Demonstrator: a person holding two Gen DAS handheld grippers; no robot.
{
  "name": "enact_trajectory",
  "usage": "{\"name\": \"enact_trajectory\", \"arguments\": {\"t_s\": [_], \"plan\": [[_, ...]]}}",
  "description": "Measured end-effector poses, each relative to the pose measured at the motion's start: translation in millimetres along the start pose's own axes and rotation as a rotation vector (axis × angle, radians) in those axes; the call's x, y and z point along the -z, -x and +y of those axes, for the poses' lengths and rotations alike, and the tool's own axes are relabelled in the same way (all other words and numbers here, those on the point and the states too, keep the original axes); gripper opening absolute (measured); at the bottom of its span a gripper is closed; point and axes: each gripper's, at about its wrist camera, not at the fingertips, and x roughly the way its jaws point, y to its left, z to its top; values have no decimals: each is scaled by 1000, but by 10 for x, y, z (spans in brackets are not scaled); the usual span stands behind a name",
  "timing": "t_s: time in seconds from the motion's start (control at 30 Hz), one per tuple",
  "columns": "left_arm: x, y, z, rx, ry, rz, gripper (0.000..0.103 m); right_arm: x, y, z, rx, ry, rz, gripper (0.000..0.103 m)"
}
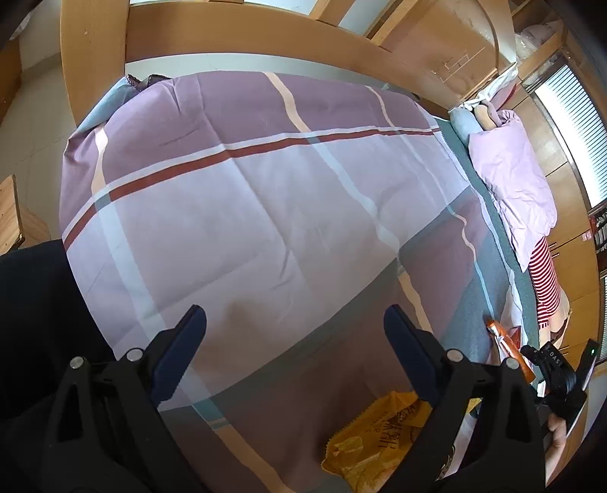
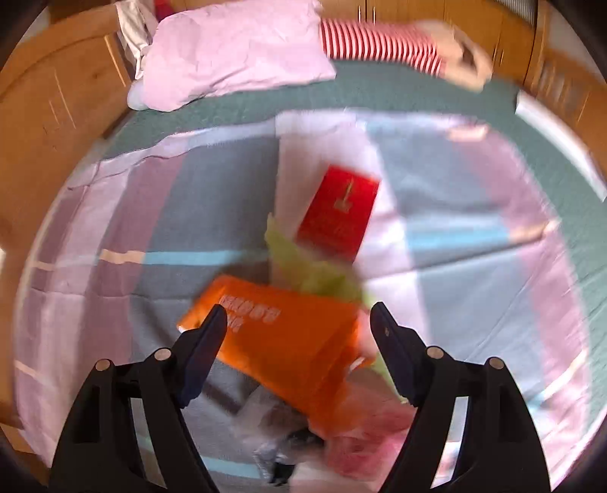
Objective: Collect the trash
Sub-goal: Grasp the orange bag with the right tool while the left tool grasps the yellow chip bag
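In the right wrist view, which is blurred, trash lies on the plaid bedspread point(image 2: 114, 212): an orange packet point(image 2: 288, 345), a red box point(image 2: 339, 210), a green wrapper point(image 2: 311, 265), a clear plastic wrapper point(image 2: 273, 428) and a pink one point(image 2: 364, 440). My right gripper point(image 2: 297, 326) is open, its fingers either side of the orange packet just above it. In the left wrist view a yellow snack bag point(image 1: 375, 436) lies on the bedspread point(image 1: 265, 212) below my open, empty left gripper point(image 1: 296, 326). The orange packet point(image 1: 508, 349) and the right gripper's body point(image 1: 557, 375) show at the right.
A pink pillow point(image 2: 231, 49) and a red-and-white striped cloth point(image 2: 379, 41) lie on the green sheet point(image 2: 379, 94) by the wooden headboard point(image 2: 49, 106). The wooden bed frame point(image 1: 235, 34) runs round the far side. A wooden stool point(image 1: 11, 216) stands at the left.
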Motion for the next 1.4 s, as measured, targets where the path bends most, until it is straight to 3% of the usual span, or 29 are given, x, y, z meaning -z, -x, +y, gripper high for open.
{"name": "enact_trajectory", "arguments": {"t_s": [0.03,0.07,0.13,0.2,0.33,0.4,0.47,0.5,0.53,0.6,0.63,0.7,0.9,0.97,1.07,1.17,1.23,1.3,1.4], "plan": [[4,-5,-8,2,-1,3,94,97,2,50,-25,13,18,44],[11,-4,-18,5,-4,4,94,194,-19,164,-37,31,35,39],[17,0,-35,7,-13,3,94,380,1,310,-83,91,73,18],[18,0,-30,7,-13,2,94,585,11,532,-139,176,131,8],[5,9,44,4,23,3,94,940,96,911,-240,354,242,8],[4,15,71,6,31,8,94,913,300,1088,-190,448,140,12],[18,18,75,9,32,13,94,782,413,1173,-114,484,33,39],[25,19,74,10,29,15,94,656,404,1182,-81,481,-10,64],[34,17,65,12,23,17,94,547,387,1216,-24,480,-57,77],[37,9,47,14,12,23,94,391,248,1280,75,525,-84,77],[36,4,42,17,10,27,94,320,75,1354,134,574,-53,78],[33,-2,42,23,14,31,94,261,-82,1350,161,599,-25,78],[35,-31,14,30,7,48,94,-29,-583,1131,80,500,108,78],[32,-42,8,31,13,51,94,18,-677,1104,10,460,156,78],[55,-45,-27,37,3,57,94,157,-686,1190,2,485,150,78],[55,-39,-45,36,-6,46,94,259,-603,1262,-19,507,169,72],[40,-26,-20,38,12,35,94,331,-501,1313,5,543,155,54],[14,-14,-4,69,29,31,94,351,-365,1294,-15,503,149,45],[17,25,-52,88,-4,13,94,428,-165,1275,-35,479,132,40]]}}
